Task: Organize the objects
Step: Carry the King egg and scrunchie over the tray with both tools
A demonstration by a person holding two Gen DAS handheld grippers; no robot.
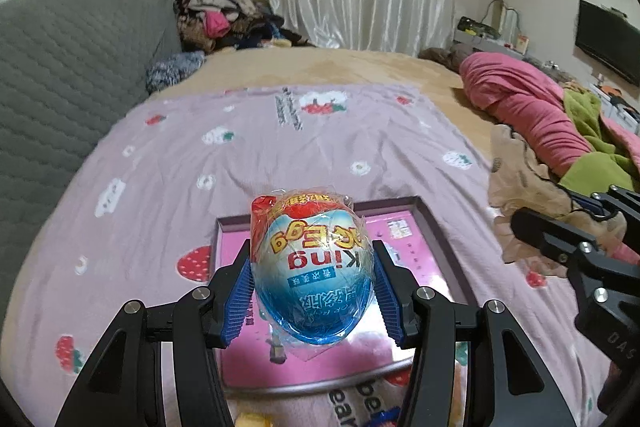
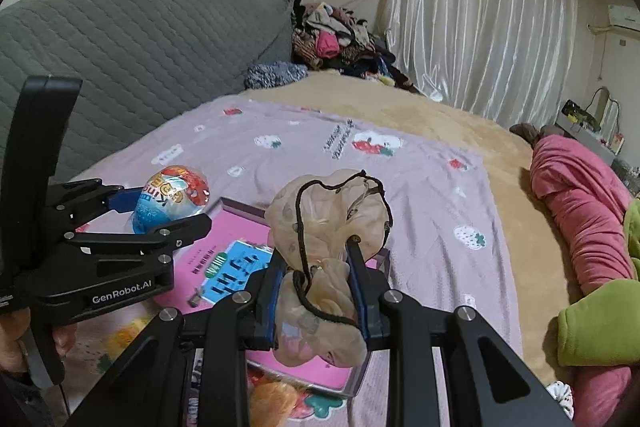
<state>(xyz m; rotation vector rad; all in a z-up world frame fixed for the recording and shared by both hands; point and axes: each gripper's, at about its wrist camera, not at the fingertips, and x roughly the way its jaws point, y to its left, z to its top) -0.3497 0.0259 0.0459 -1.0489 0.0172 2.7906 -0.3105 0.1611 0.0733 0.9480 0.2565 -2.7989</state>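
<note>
My left gripper is shut on a blue, white and red toy egg in clear wrap, held above a pink box on the bed. The egg also shows in the right wrist view, with the left gripper around it. My right gripper is shut on a beige sheer drawstring pouch with a black cord, held over the pink box. The right gripper shows at the right edge of the left wrist view, its fingertips hidden behind the pouch.
The bed has a lilac strawberry-print sheet over a tan blanket. A grey quilted headboard stands on the left. Pink and green bedding lies on the right. A clothes pile sits at the back. Small yellow and orange items lie near the box.
</note>
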